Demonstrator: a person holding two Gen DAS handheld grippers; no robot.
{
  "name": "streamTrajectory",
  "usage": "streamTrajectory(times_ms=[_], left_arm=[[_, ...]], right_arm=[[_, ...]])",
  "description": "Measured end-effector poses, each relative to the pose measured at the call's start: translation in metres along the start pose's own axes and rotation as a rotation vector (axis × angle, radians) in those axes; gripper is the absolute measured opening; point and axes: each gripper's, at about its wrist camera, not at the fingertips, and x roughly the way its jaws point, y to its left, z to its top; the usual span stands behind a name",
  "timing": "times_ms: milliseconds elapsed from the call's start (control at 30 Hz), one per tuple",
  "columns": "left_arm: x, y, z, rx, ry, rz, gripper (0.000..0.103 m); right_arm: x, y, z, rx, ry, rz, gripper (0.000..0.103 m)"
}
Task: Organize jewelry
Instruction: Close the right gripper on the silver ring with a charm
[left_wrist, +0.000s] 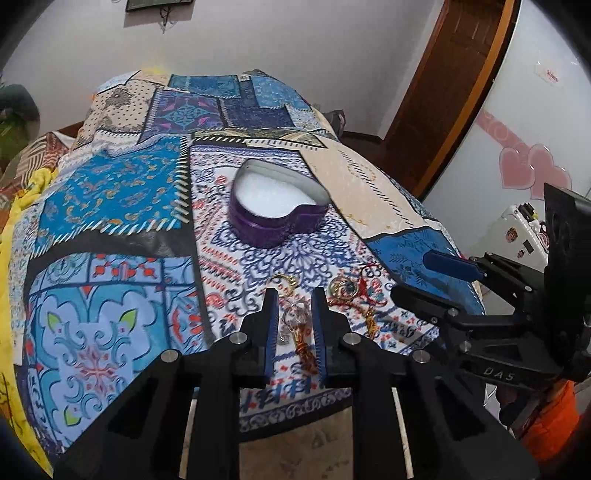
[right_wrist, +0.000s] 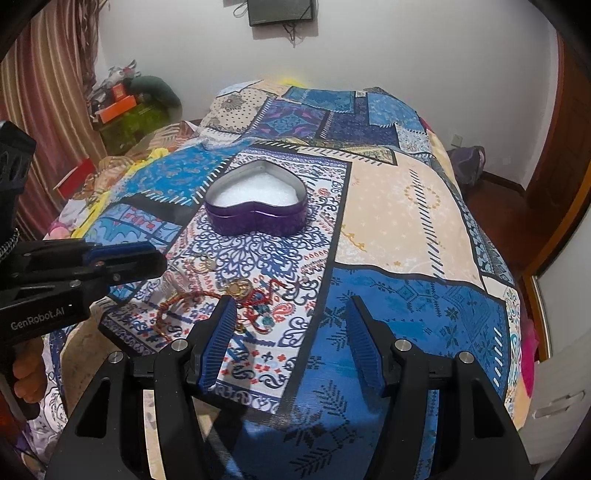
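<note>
While the purple heart-shaped tin (left_wrist: 277, 218) sits open on the patchwork bedspread (left_wrist: 110, 192), its white lining bare, the jewelry lies just in front of it.
The left hand-held gripper (left_wrist: 294, 325) has its jaws narrowed around a reddish-gold braided bracelet (left_wrist: 303, 341); whether the pads press it I cannot tell. Gold rings (right_wrist: 202, 263) and a red corded charm (right_wrist: 264, 295) lie beside. The right hand-held gripper (right_wrist: 291, 341) is spread, holding nothing.

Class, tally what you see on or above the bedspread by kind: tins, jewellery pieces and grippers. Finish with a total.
Purple heart-shaped tin: 1
Jewellery pieces: 3 (gold hoop, red-and-gold braided cord, gold disc on red knotted cord)
Grippers: 2 (left gripper, right gripper)
Total: 6
</note>
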Motion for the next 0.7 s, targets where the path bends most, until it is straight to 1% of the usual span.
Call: streamTrajectory(times_ms=[100, 200, 300, 533, 600, 633, 700], left_arm=[[-0.002, 0.008, -0.007, -0.011, 0.018, 0.02, 0.017], [-0.003, 0.017, -0.013, -0.027, 0.033, 0.056, 0.017], [-0.002, 0.024, -0.018, -0.041, 0.052, 0.067, 0.017], [-0.004, 0.03, -0.025, -0.036, 0.059, 0.097, 0.017], [-0.004, 0.029, -0.026, -0.033, 0.059, 0.092, 0.018], [-0.004, 0.028, -0.026, -0.036, 0.06, 0.078, 0.018], [-0.001, 0.025, -0.025, -0.035, 0.071, 0.046, 0.018]], right_arm=[[0.001, 0.005, 0.001, -0.011, -0.001, 0.001, 0.058], [0.003, 0.009, 0.004, -0.02, 0.001, 0.004, 0.058], [0.006, 0.013, 0.008, -0.029, 0.002, 0.016, 0.058], [0.018, 0.032, 0.016, -0.091, 0.024, 0.076, 0.057], [0.027, 0.039, 0.019, -0.118, 0.037, 0.084, 0.055], [0.03, 0.042, 0.02, -0.127, 0.042, 0.081, 0.051], [0.037, 0.044, 0.021, -0.131, 0.057, 0.079, 0.049]])
